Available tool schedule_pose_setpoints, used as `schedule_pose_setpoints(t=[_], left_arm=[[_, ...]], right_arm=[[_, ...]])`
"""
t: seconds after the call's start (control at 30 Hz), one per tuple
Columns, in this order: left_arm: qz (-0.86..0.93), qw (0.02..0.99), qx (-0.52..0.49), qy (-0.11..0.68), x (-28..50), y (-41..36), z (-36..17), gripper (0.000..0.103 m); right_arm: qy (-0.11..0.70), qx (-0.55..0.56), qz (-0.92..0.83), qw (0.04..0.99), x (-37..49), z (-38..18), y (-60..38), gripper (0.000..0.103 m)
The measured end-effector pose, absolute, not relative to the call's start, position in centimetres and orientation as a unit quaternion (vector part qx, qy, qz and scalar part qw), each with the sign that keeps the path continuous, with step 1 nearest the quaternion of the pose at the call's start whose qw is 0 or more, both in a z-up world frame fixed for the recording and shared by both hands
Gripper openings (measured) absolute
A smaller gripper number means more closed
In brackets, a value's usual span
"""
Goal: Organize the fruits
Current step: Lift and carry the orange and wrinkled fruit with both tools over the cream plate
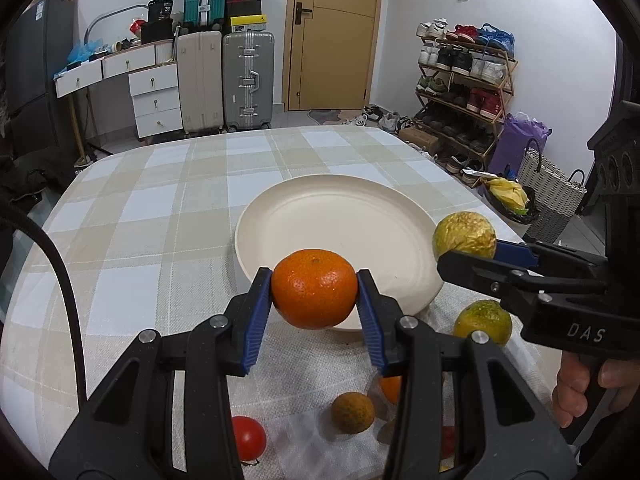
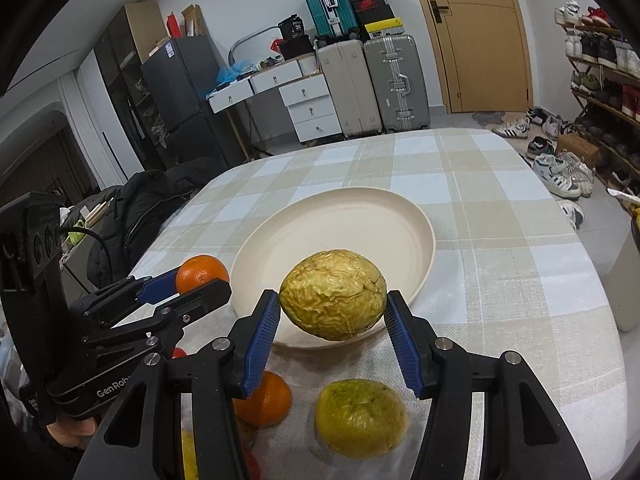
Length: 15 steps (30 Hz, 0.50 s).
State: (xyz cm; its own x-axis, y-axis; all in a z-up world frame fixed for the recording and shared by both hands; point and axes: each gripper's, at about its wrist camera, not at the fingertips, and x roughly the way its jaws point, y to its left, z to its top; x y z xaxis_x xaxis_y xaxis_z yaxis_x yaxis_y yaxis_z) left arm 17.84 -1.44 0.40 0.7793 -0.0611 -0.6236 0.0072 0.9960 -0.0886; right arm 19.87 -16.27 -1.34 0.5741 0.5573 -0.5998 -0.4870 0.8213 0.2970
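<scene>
While my left gripper [image 1: 315, 289] clamps a round, bright orange tangerine [image 1: 314, 288] between its blue ribbed pads just above the near rim of the wide, shallow cream plate [image 1: 340, 216], my right gripper [image 2: 333, 300] pinches a wrinkled, yellow-green passion fruit [image 2: 333, 294] over that same rim, to the tangerine's right. Nearer to me than the plate, on the white cloth [image 2: 312, 360] over the beige-and-white checked tablecloth [image 1: 160, 200], lie a mottled yellow-green citrus [image 2: 360, 416], a second orange tangerine [image 2: 266, 400], a small brown round fruit [image 1: 353, 412] and a red tomato [image 1: 249, 438].
</scene>
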Motion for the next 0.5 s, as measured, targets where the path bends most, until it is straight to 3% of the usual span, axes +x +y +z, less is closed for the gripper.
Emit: schedule_pose_setpoints(t=[0.5], left_arm=[[-0.012, 0.93, -0.035, 0.367, 21.2, -1.6, -2.0, 0.039]], right_arm=[[0.391, 0.055, 0.288, 0.873, 22.3, -2.9, -15.6, 0.056]])
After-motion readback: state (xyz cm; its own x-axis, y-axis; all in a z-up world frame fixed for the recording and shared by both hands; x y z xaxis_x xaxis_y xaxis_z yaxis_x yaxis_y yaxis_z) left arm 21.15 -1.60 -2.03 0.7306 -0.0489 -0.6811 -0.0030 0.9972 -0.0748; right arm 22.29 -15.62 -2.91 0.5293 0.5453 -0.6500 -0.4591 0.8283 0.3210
